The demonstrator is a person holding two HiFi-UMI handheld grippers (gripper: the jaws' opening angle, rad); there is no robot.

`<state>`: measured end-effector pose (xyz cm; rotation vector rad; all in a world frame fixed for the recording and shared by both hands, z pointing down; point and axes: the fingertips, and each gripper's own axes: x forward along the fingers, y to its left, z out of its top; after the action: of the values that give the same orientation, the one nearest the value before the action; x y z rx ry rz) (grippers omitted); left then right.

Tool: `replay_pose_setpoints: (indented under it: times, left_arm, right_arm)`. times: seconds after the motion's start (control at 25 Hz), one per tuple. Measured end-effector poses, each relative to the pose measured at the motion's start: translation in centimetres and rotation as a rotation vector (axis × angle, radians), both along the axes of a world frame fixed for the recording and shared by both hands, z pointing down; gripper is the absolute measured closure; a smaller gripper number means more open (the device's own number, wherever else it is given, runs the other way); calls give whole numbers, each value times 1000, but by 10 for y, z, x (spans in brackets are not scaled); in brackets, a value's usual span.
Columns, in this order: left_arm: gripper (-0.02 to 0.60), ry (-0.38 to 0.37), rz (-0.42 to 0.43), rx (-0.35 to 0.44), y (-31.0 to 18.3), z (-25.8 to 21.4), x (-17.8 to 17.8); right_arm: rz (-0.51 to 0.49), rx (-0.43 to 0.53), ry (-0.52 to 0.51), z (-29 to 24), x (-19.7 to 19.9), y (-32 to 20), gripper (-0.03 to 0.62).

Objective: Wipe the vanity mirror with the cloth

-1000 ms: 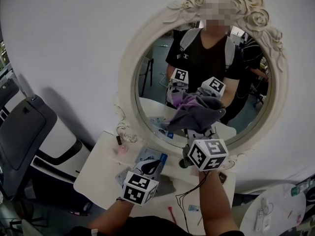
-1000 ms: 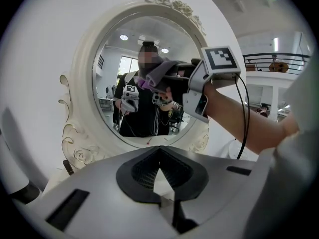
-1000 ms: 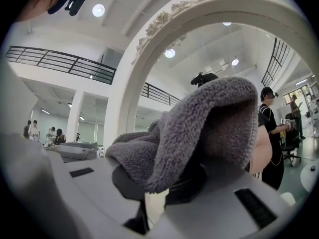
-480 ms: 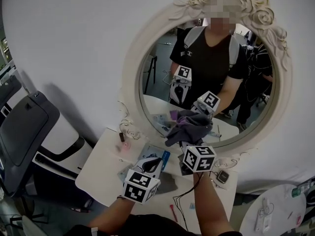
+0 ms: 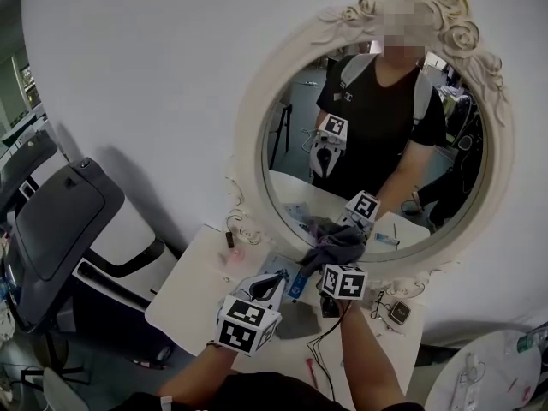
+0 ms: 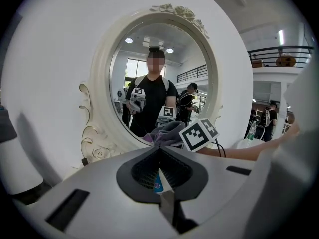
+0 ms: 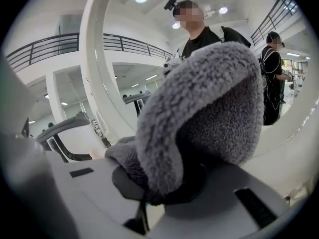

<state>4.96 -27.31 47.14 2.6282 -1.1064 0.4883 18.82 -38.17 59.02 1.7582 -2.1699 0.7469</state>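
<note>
- The vanity mirror [image 5: 295, 161] fills the upper right of the head view. It is an oval glass in a cream frame carved with roses and scrolls.
- The grey fleece cloth [image 7: 199, 108] is in the lower middle of the glass, just above the bottom rim of the frame. It is bunched up and meets its own reflection there.
- The right gripper [image 5: 329, 259] is clamped on the cloth. In its own view the pile drapes over both jaws and hides their tips.
- The left gripper [image 6: 160, 148] is low and left of centre in the head view, over the white dressing table [image 5: 184, 302]. Its jaw tips are closed together with nothing between them, and it is apart from the cloth and the glass.
- Each gripper's cube carries black-and-white square markers (patterns only, no letters).
- A blue-edged packet [image 5: 298, 282] lies on the table between the two grippers. Its print is too small to read.
- The glass reflects a person in a dark T-shirt with a small white chest logo, which is not legible.
- A grey chair [image 5: 60, 221] stands at the left edge of the frame.
</note>
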Motion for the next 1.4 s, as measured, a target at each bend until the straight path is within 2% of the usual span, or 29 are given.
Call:
replay_pose_setpoints:
  times: [0.12, 0.24, 0.36, 0.48, 0.56, 0.68, 0.8, 0.92, 1.12, 1.2, 1.32, 1.4]
  left_arm:
    - [575, -4, -6, 4, 4, 0, -3]
    - [575, 4, -13, -5, 5, 1, -7]
    - [575, 23, -9, -5, 4, -3, -6]
    - [575, 29, 2, 0, 7, -5, -5]
    - [575, 32, 5, 1, 8, -6, -5]
    - [575, 37, -1, 9, 8, -9, -9]
    - [575, 42, -14, 20, 7, -14, -15]
    - [575, 46, -31, 26, 5, -17, -22]
    - [575, 41, -58, 19, 0, -14, -34]
    - [575, 40, -72, 13, -2, -11, -40]
    - [575, 29, -92, -3, -5, -5, -49]
    - [575, 23, -100, -14, -7, 0, -52]
  right_arm:
    - [-34, 30, 96, -9, -10, 6, 566]
    - [-81, 148, 117, -53, -25, 13, 566]
    - [-107, 312, 66, -132, -38, 14, 566]
    - [-156, 462, -18, -230, -53, 19, 566]
    - [-171, 566, -37, -299, -58, 23, 566]
    - [-168, 735, 52, -392, -64, 25, 566]
    - [-162, 836, 194, -451, -75, 16, 566]
    - [-155, 879, 257, -486, -86, 4, 566]
    - [-135, 825, 113, -500, -94, -21, 566]
    - [-132, 828, 96, -493, -96, -31, 566]
    - [-122, 864, 150, -482, -104, -37, 566]
    - [-150, 842, 178, -469, -114, -43, 566]
